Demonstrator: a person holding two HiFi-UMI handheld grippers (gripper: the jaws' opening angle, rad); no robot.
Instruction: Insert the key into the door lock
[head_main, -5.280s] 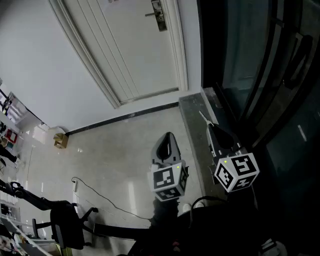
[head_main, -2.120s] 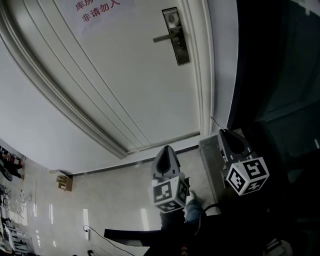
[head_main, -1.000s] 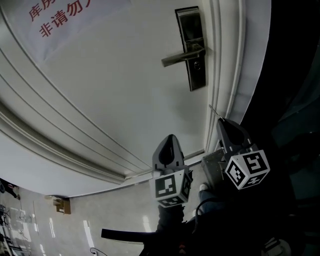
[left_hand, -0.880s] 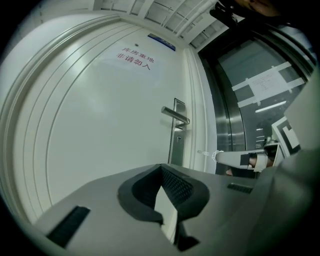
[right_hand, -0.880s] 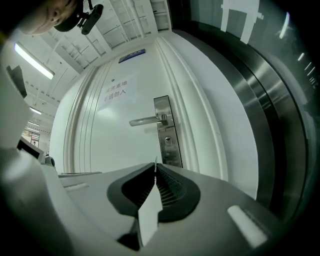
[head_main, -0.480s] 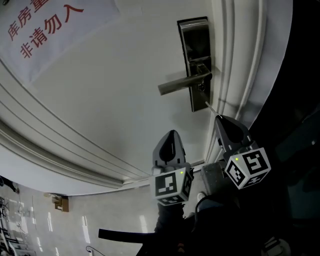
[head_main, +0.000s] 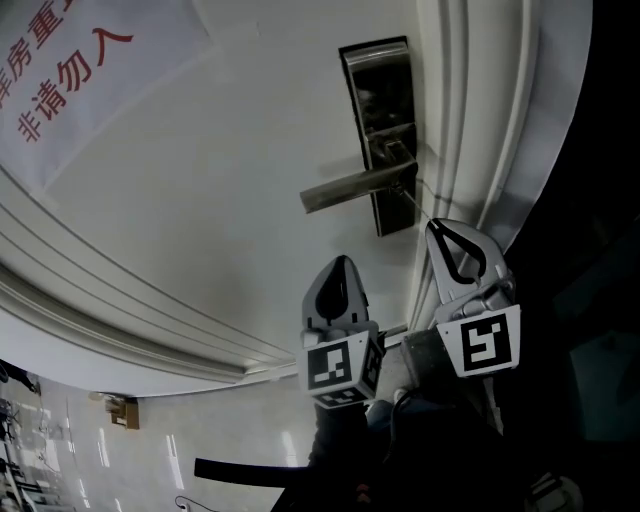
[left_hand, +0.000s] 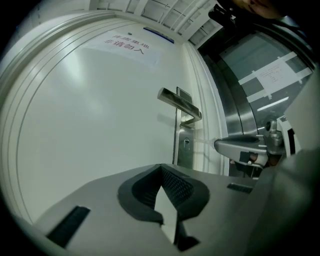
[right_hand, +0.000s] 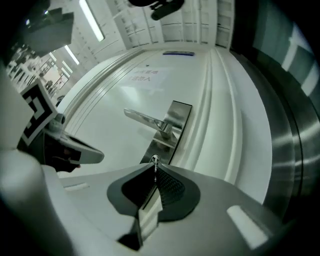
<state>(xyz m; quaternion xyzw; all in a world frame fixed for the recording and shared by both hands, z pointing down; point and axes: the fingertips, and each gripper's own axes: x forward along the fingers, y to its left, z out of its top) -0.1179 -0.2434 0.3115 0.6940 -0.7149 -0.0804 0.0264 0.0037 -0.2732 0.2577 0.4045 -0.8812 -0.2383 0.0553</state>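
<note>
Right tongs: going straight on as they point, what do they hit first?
The key held in the right tongs would meet the lock plate first, in its lower part below the lever handle. Nothing shows between them; how far the tip is from the plate is unclear.

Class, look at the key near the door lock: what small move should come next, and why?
Probably ease the right hand-held gripper forward, guiding the key into the keyhole: its tip points at the lock plate below the handle, seemingly not yet seated.
</note>
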